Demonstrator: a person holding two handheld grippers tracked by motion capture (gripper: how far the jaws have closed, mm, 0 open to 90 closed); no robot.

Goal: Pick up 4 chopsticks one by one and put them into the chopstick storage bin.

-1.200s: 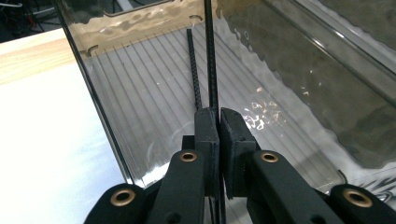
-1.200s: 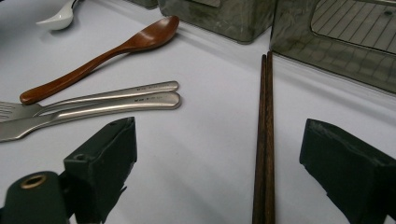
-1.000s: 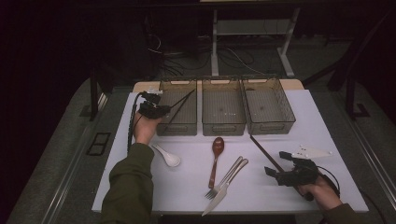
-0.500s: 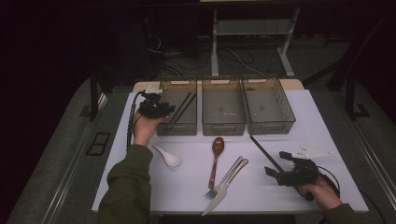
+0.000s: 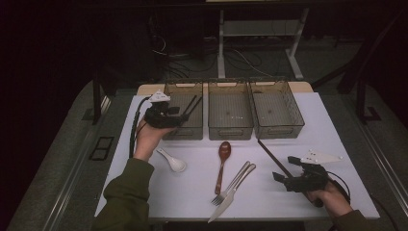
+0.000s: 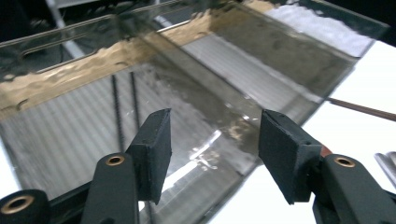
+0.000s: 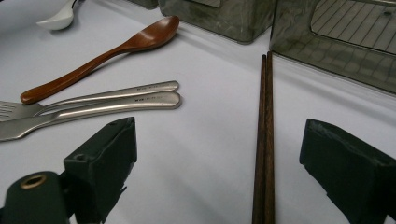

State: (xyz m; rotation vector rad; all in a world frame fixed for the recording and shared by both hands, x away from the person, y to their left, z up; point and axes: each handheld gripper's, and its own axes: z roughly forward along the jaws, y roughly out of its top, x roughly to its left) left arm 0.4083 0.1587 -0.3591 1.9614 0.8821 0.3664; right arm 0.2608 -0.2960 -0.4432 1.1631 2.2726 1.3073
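Black chopsticks (image 5: 191,105) lie slanted in the leftmost of three clear plastic bins (image 5: 185,111) at the far side of the white table (image 5: 337,139). The left tongs (image 5: 179,117) hover over that bin's near edge; their jaws have just been opening and now stand spread with nothing between them. Near the right edge, the right tongs (image 5: 283,178) rest low with jaws spread wide and empty, a pair of dark wooden chopsticks (image 7: 264,140) lying on the table between them. A wooden spoon (image 5: 222,163), a steel fork (image 5: 232,183) and knife (image 5: 231,193) lie at mid-table, and a white ceramic spoon (image 5: 172,160) by the left forearm.
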